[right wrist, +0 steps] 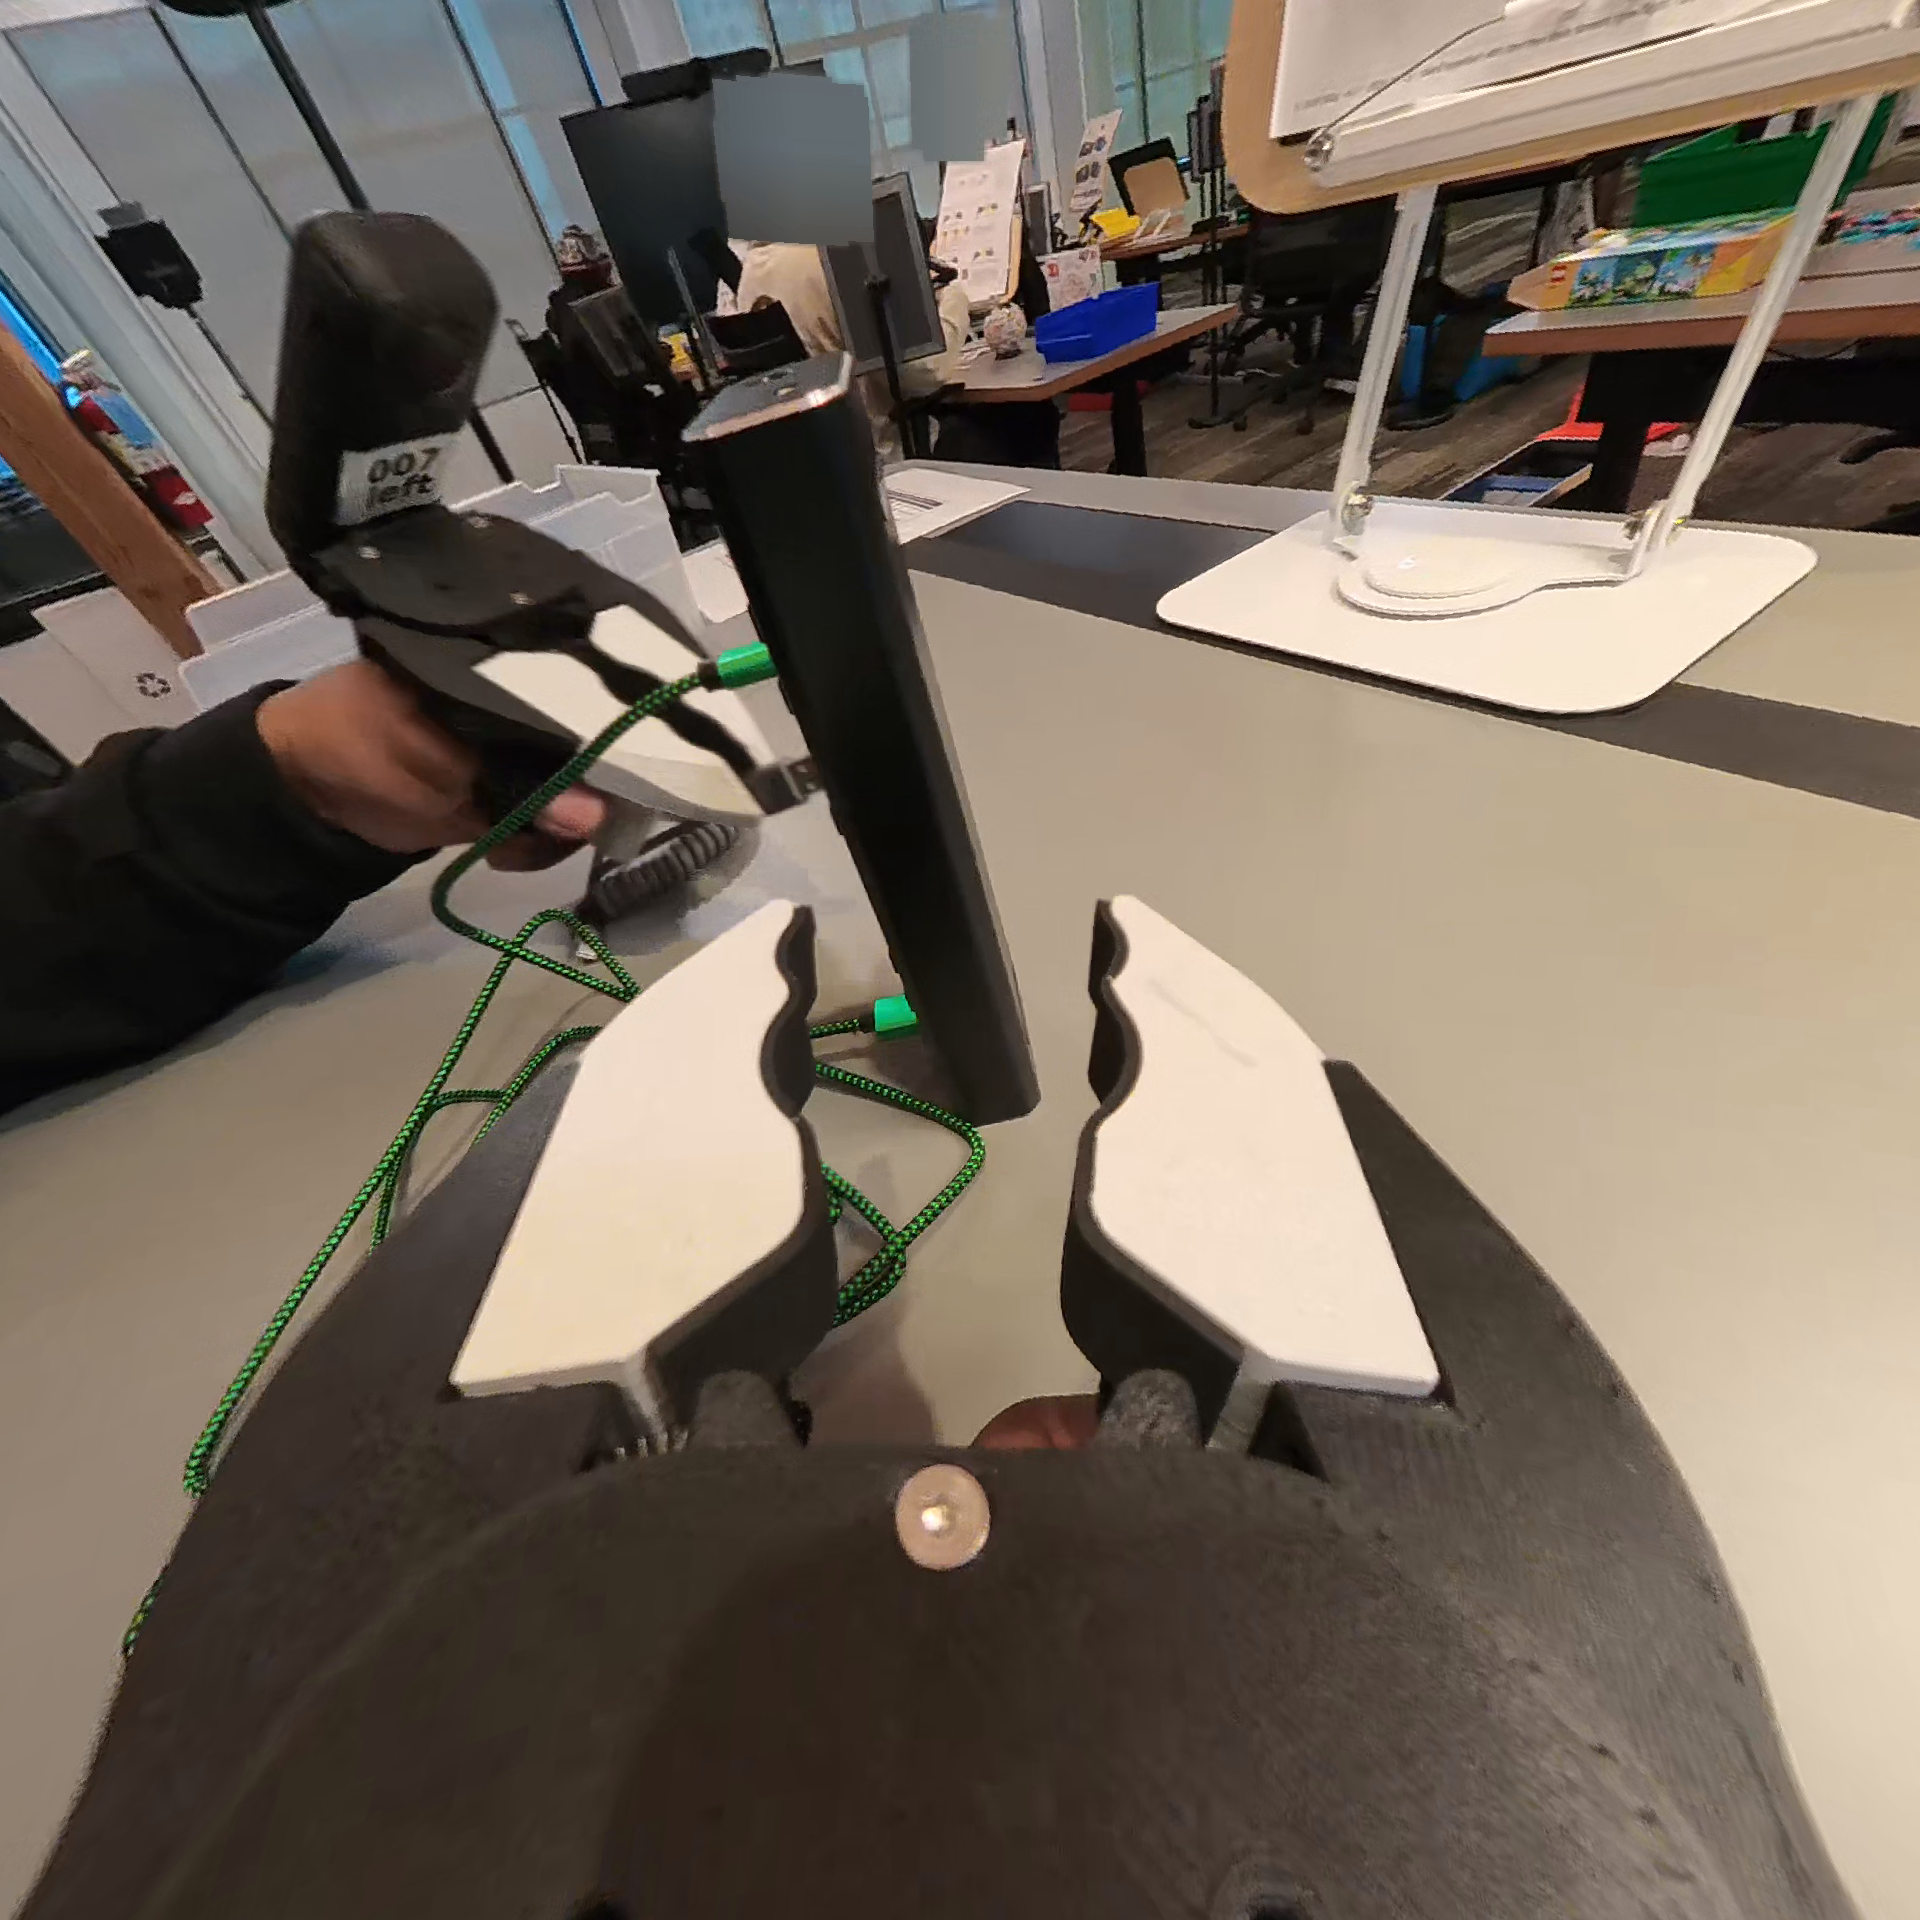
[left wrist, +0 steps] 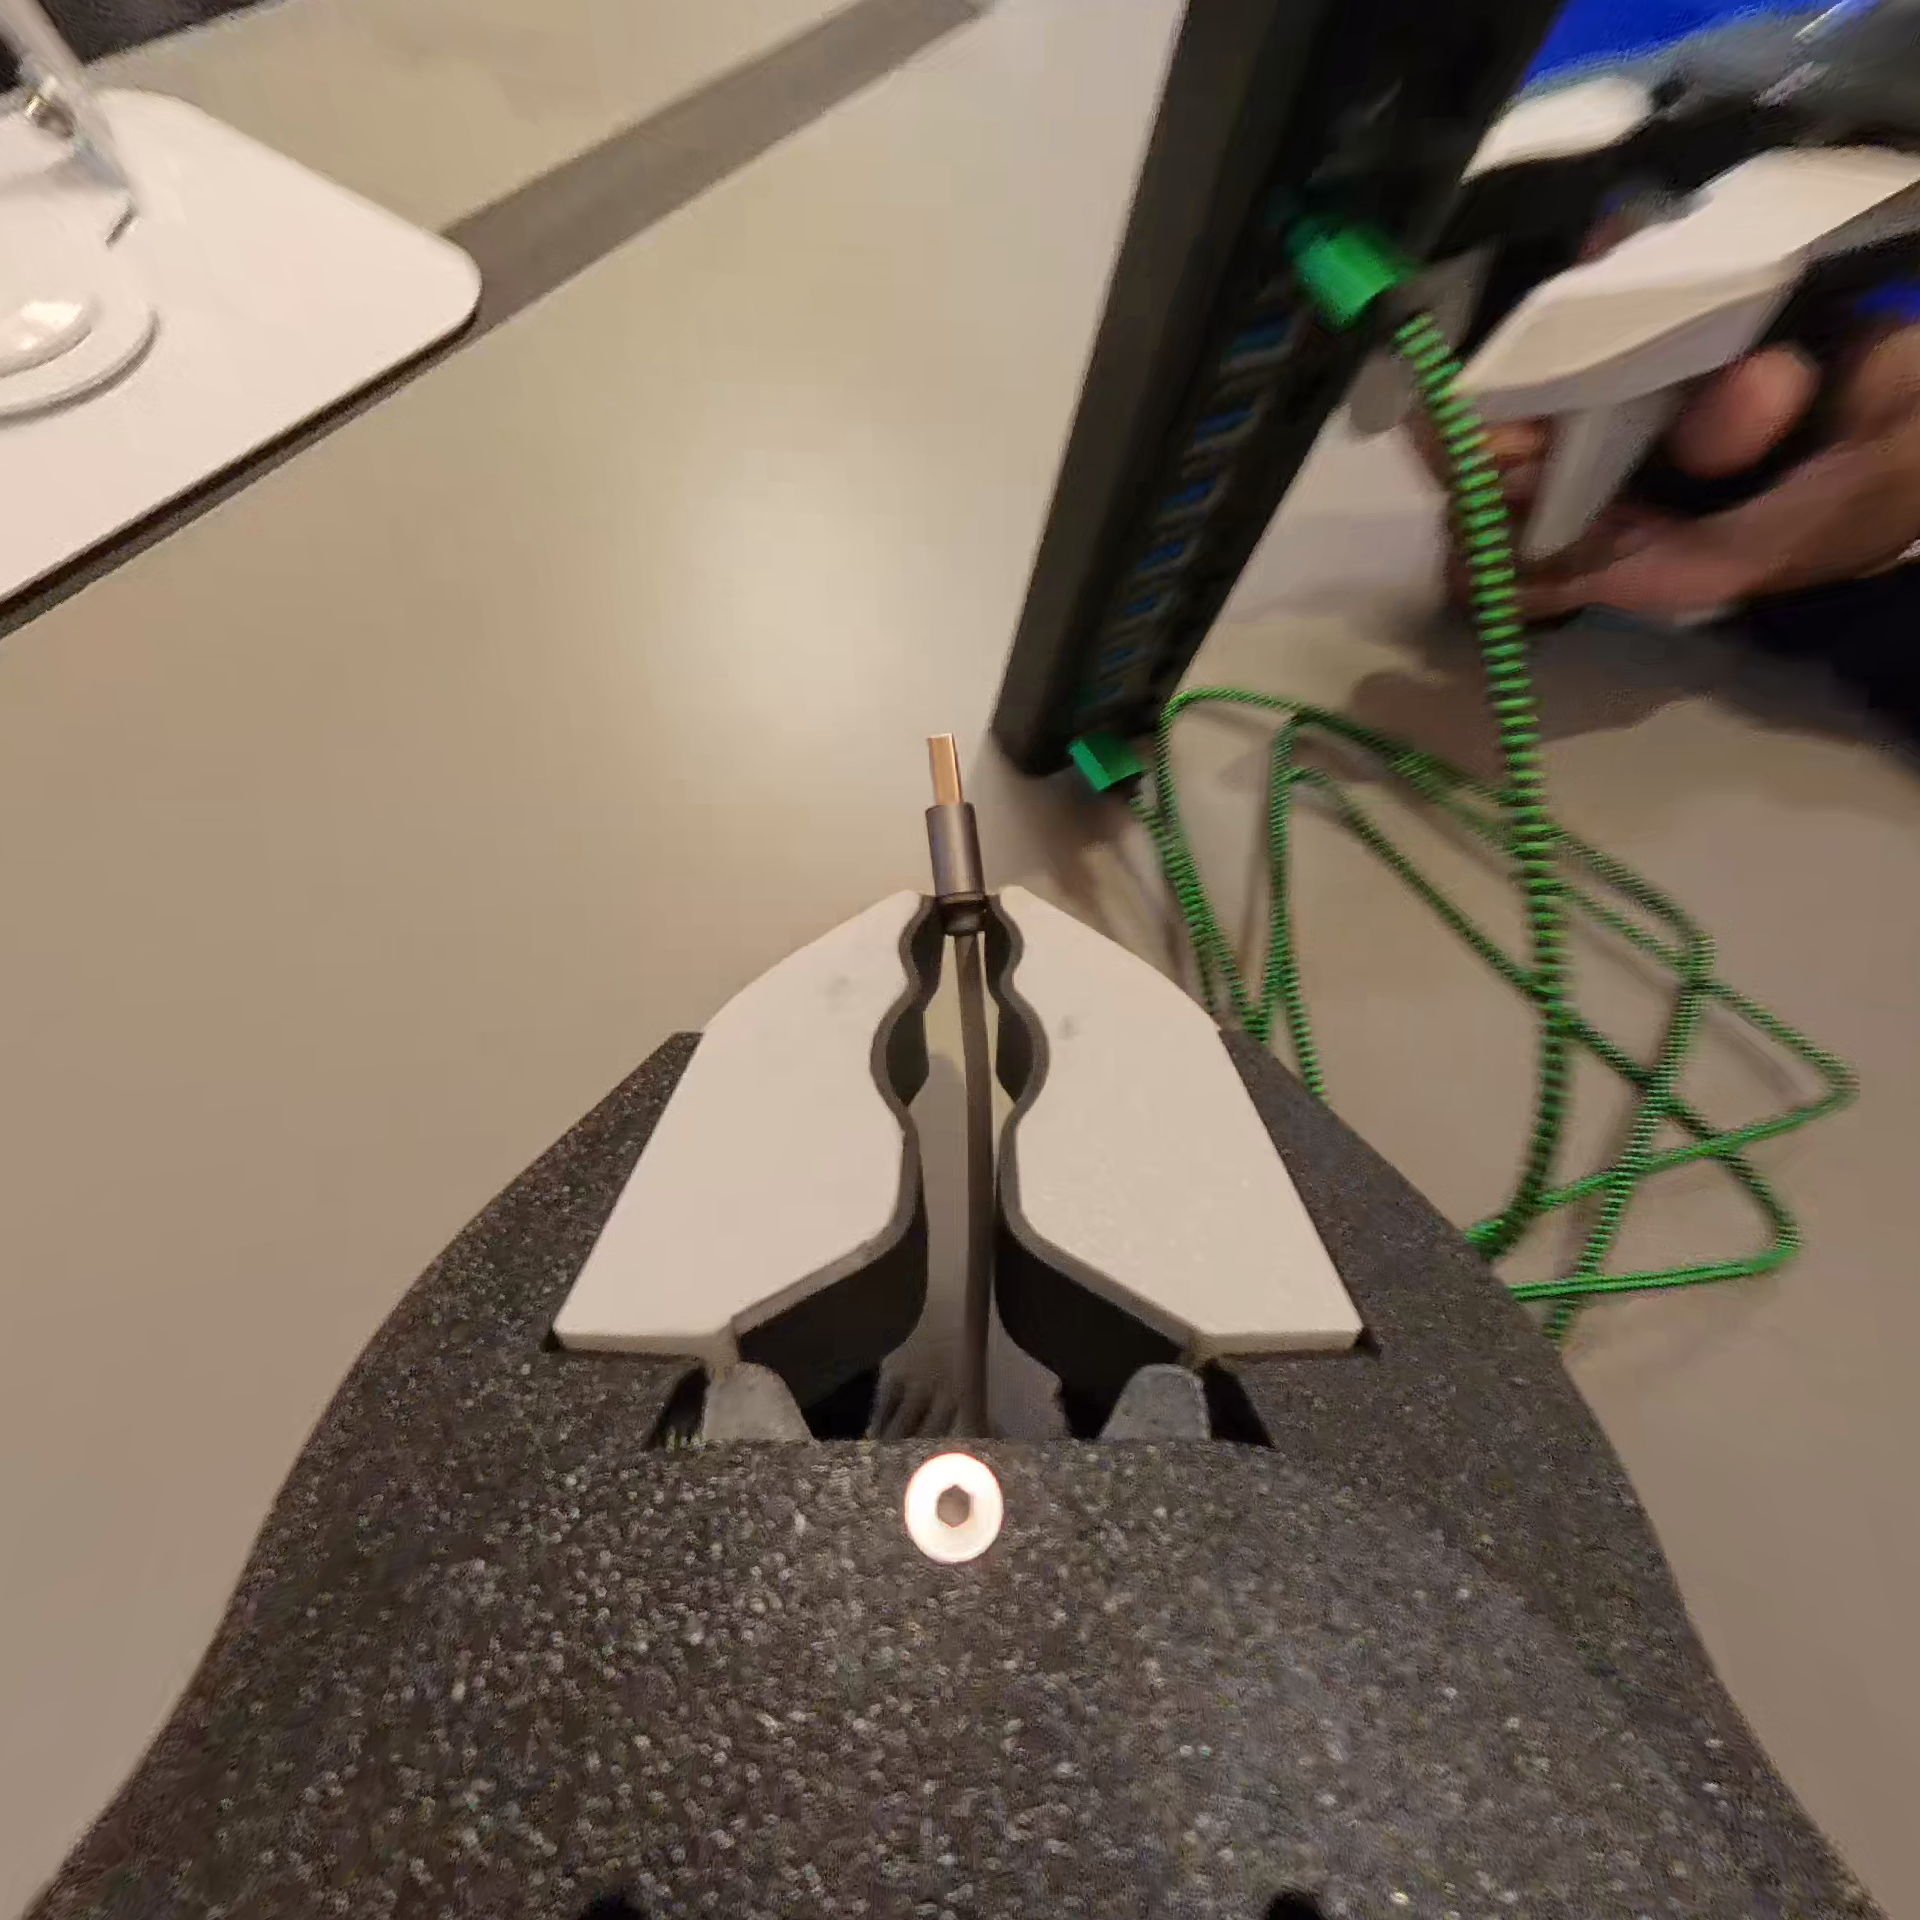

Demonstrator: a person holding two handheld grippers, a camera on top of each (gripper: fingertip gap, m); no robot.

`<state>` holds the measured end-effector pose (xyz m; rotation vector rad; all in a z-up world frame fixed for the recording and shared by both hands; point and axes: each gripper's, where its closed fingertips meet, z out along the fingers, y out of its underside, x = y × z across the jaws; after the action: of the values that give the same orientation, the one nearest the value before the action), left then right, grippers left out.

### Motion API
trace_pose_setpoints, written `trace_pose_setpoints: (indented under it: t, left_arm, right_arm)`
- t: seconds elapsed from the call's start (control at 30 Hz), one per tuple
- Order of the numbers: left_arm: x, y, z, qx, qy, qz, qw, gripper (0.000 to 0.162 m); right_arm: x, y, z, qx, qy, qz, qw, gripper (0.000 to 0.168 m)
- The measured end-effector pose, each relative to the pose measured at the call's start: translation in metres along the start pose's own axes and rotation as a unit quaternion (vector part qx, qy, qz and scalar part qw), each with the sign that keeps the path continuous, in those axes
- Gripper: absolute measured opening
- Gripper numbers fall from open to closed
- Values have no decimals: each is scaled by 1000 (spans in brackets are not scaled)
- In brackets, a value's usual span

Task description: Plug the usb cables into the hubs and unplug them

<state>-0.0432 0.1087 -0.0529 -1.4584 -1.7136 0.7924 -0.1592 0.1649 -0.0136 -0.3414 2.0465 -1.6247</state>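
Left gripper [left wrist: 958, 902] fingers clamped together; right gripper [right wrist: 948, 940] fingers spread apart.

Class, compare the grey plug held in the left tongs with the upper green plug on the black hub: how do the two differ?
The grey plug is clamped at the tips of the left tongs; the upper green plug is held by nothing. The grey plug's metal tip is bare and outside the hub; the green one sits in it. The grey plug's lead looks smooth and dark, the green one's braided. Both are cable plugs.

An open-plan office or lab workspace: rows of desks [right wrist: 1122, 358] carry dark monitors [right wrist: 649, 197] and swivel chairs, with glass partition walls [right wrist: 187, 135] behind. A blue parts bin [right wrist: 1096, 322] and boxed toy building sets [right wrist: 1652, 265] sit on neighbouring tables, suggesting test work.
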Motion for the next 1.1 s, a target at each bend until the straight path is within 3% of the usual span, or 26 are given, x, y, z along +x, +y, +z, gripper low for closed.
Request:
trace_pose_setpoints:
  t: [0.3, 0.53, 0.73, 0.97, 1.1]
  left_arm:
    - [49, -25, -33, 180, 223, -20, 958, 7]
    - [64, -27, -43, 210, 244, 49, 946, 7]
    - [51, -23, -30, 175, 200, 42, 963, 7]
    - [22, -10, 4, 53, 151, -106, 981, 8]
    - [25, -8, 14, 12, 177, -172, 969, 7]
  right_arm:
    - [5, 1, 0, -2, -3, 28, 1000, 56]
    - [1, 6, 5, -25, -8, 16, 1000, 56]
    - [-1, 14, 13, -59, -18, 18, 998, 62]
    - [5, 17, 26, -86, -2, -42, 995, 74]
    - [7, 20, 32, -106, -3, -67, 992, 65]
